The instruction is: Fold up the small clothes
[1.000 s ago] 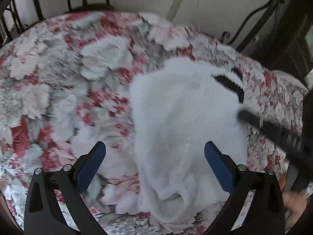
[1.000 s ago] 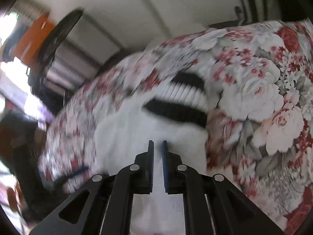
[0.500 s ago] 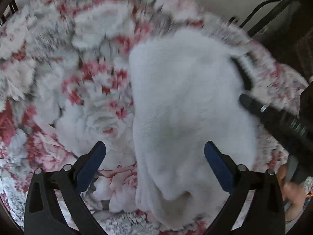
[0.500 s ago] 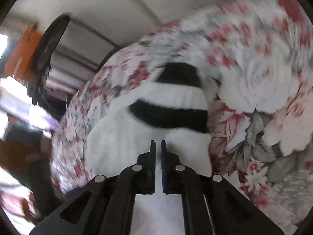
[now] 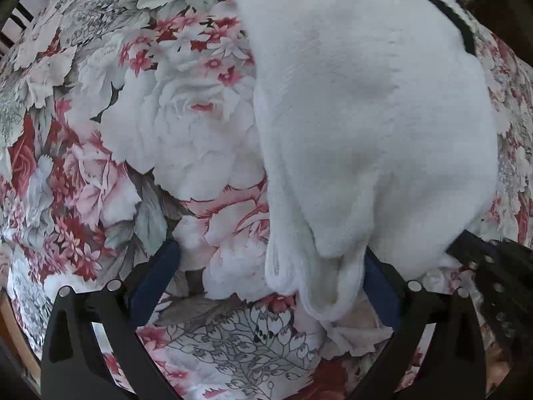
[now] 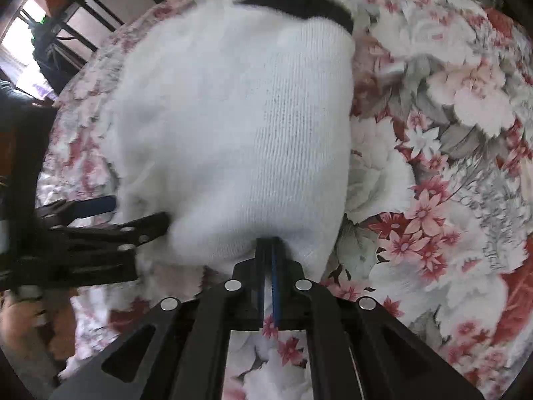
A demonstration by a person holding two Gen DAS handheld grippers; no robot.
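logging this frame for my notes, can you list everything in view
sock: one, white with black cuff stripes, lying on the floral cloth
floral cloth: one, red, pink and grey-white, covering the surface
metal railing: dark bars, behind the far edge
left gripper: black with blue pads, open, straddling the sock's near end
right gripper: black with blue pads, shut on the sock's near edge
hand: one, blurred, at the left edge of the right wrist view

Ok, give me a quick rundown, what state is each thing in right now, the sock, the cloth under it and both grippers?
white sock: lying flat on the cloth, black-striped cuff at the far end, near edge bunched
right gripper: shut on the sock's near edge
left gripper: open, straddling the sock's loose end, not gripping
floral cloth: spread out, slightly wrinkled
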